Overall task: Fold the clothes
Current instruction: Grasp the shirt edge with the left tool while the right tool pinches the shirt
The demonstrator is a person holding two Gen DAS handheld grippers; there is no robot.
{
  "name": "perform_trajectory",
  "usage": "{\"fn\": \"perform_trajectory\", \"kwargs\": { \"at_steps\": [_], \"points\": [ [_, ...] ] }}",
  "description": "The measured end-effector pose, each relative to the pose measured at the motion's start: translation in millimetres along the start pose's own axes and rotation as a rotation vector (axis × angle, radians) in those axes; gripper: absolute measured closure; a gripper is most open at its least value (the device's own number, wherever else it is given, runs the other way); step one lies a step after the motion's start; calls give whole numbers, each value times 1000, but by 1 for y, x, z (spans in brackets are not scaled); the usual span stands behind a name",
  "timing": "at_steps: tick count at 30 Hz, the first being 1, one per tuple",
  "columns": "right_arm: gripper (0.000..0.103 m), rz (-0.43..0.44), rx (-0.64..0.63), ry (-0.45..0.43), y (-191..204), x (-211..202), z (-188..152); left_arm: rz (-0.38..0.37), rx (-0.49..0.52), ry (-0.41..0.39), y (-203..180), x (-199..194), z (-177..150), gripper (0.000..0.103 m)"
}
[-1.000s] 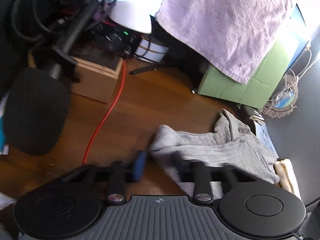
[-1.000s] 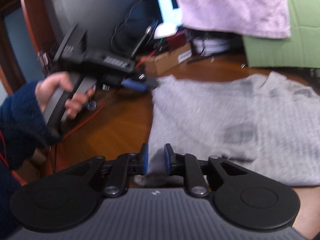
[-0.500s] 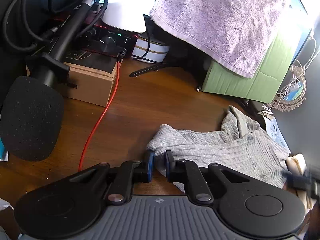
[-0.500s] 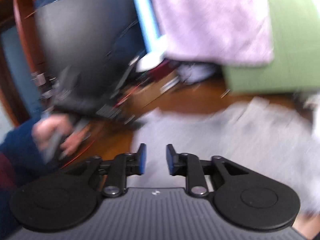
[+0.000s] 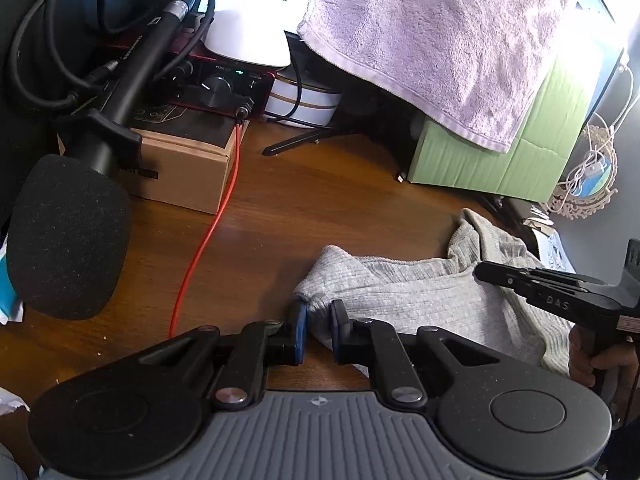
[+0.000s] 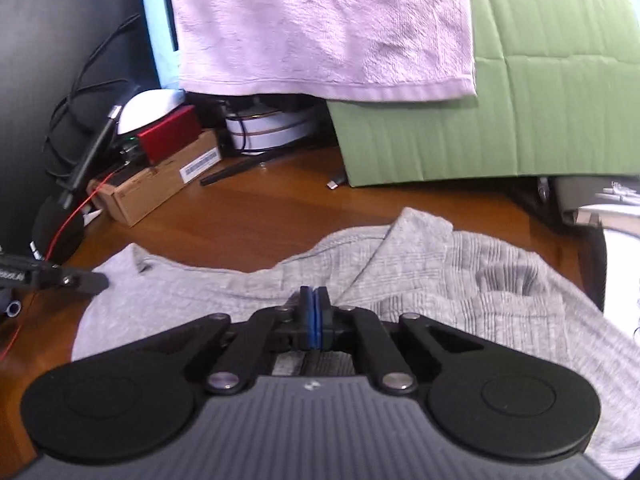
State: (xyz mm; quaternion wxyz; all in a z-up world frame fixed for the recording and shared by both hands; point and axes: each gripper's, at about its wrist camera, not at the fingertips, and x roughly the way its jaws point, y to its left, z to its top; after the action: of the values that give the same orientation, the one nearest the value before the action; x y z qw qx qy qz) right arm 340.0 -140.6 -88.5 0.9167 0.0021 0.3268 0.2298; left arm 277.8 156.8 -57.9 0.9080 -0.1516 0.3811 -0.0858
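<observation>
Grey ribbed garment (image 5: 420,292) lies rumpled on the wooden desk (image 5: 280,208). Only the left wrist view shows the left gripper (image 5: 318,330) pinching its corner; the right view shows the right gripper (image 6: 315,320), tilted downward, jaws pressed together empty above the cloth.

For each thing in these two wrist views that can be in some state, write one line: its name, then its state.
Left gripper: shut on the corner of the grey garment.
Right gripper: shut, pads together, nothing visibly between them.
Grey garment: lying crumpled on the wooden desk, not yet folded.
Lilac towel: draped over the green box, hanging down.
Audio interface: on, green light showing.
</observation>
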Motion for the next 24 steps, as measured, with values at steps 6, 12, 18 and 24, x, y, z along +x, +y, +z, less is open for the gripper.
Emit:
{"fn": "perform_trajectory", "kwargs": {
  "at_steps": [6,12,18,24],
  "points": [
    [94,-74,-51,-38,4,-7,2,52,85,-12,-12,-2,-2,91],
    [91,7,6,-92,-10,-65,-1,50,85,-9,-10,-2,-2,89],
    [92,124,-24,-8,19,-78,-45,50,79,-7,-7,-1,-3,84],
    [93,-1,-38,-16,9,-78,-58,62,83,-10,-9,0,-4,83]
  ]
}}
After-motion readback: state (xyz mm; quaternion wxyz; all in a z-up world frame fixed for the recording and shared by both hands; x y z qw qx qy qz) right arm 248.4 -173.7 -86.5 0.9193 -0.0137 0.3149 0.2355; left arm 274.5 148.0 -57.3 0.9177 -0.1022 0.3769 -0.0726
